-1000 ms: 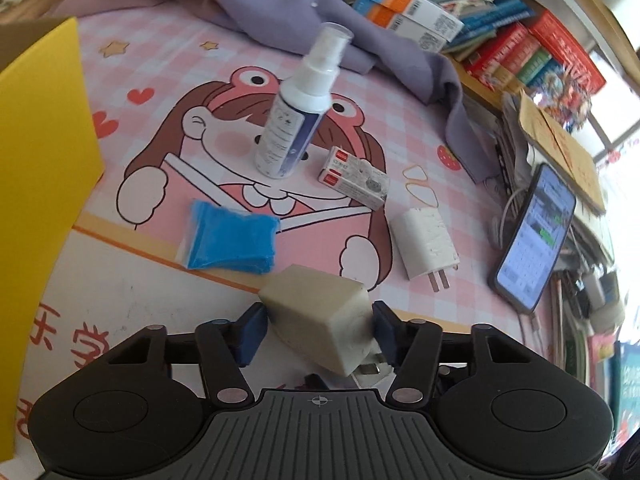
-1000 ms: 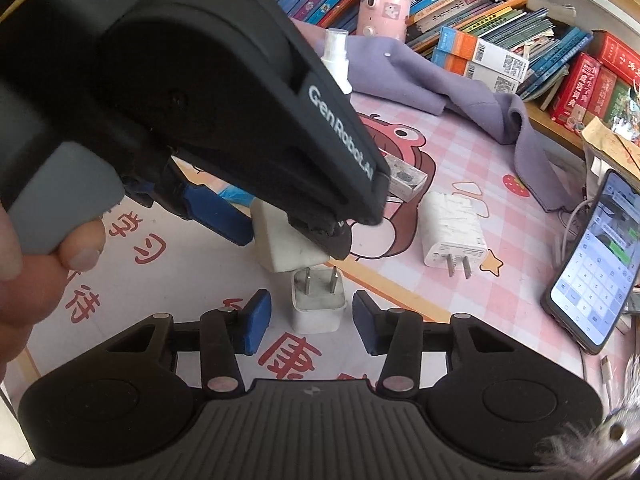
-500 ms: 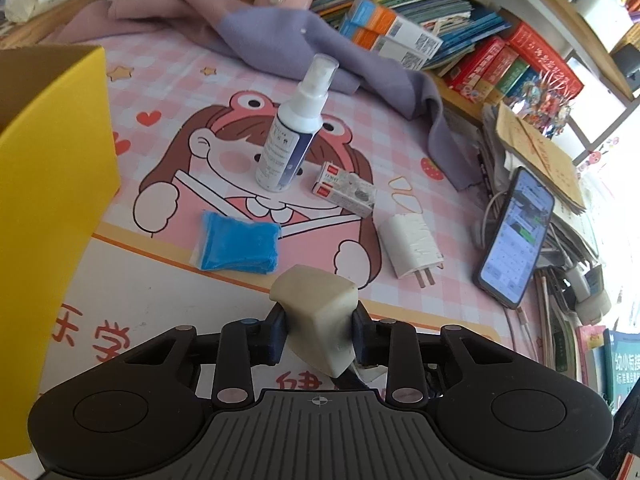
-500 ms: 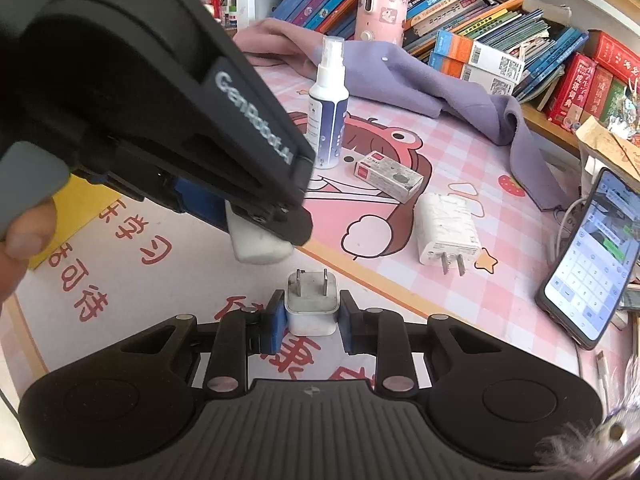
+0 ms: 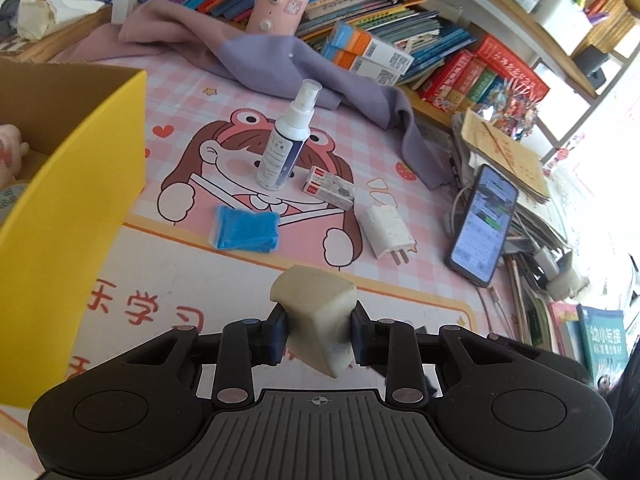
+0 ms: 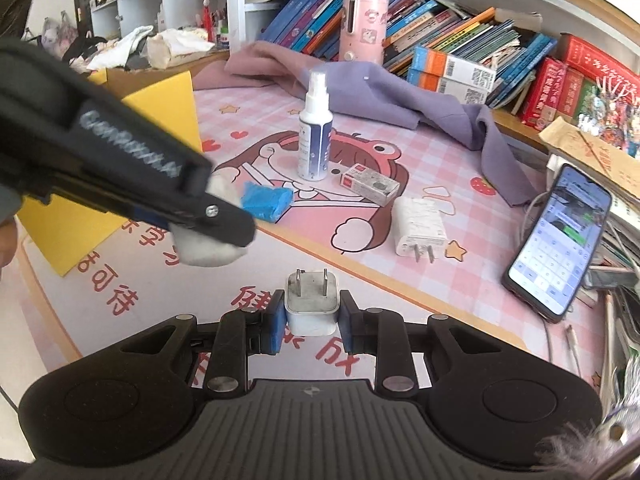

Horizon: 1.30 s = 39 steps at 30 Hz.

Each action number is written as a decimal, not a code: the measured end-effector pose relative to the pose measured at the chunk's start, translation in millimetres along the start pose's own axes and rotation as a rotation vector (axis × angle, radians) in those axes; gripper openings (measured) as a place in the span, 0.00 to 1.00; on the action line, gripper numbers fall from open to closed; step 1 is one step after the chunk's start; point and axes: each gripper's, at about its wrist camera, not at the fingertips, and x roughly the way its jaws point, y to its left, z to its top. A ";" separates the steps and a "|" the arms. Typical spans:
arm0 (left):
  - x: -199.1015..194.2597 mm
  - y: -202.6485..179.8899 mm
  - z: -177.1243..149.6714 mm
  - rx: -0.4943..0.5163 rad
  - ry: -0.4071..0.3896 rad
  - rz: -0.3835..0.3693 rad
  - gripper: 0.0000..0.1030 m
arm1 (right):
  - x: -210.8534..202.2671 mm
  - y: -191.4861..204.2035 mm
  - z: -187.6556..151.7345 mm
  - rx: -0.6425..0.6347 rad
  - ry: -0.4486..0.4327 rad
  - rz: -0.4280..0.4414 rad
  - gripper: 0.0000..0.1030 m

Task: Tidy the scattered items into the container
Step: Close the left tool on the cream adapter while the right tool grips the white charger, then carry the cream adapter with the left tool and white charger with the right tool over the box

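At the far left stands my yellow box [image 5: 72,216], its top open and its brown cardboard inside showing. My left gripper [image 5: 319,330] is closed on a cream-white charger block [image 5: 316,320], the blue pads pressed against its two flat sides; the block sits tilted, one corner pointing down, lifted off the mat, to the right of the box's near wall. From my right wrist view that same block shows as a blurred white lump under the black arm of the left tool.

Further right on the pink cartoon mat [image 5: 168,272] lies a flat blue packet [image 5: 246,229], crumpled at the edges. Behind it a white spray bottle [image 5: 286,146] with a dark blue label stands upright, and just beside its base lies a small grey-and-red carton [image 5: 329,187]. Next comes a large white plug adapter [image 5: 386,230] lying flat, its two prongs toward me.

My right gripper [image 6: 311,318] is shut on a small white charger cube [image 6: 310,308], its two metal prongs pointing up and away. A phone [image 6: 560,240], screen lit, lies at the mat's right edge.
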 end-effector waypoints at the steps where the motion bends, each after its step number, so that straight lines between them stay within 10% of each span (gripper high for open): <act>1: -4.0 0.0 -1.9 0.006 -0.005 -0.002 0.29 | -3.7 0.7 -0.5 0.003 -0.004 -0.003 0.24; 39: -138.1 61.0 -90.2 0.211 -0.092 -0.161 0.27 | -118.3 133.4 -37.8 0.068 -0.068 -0.203 0.24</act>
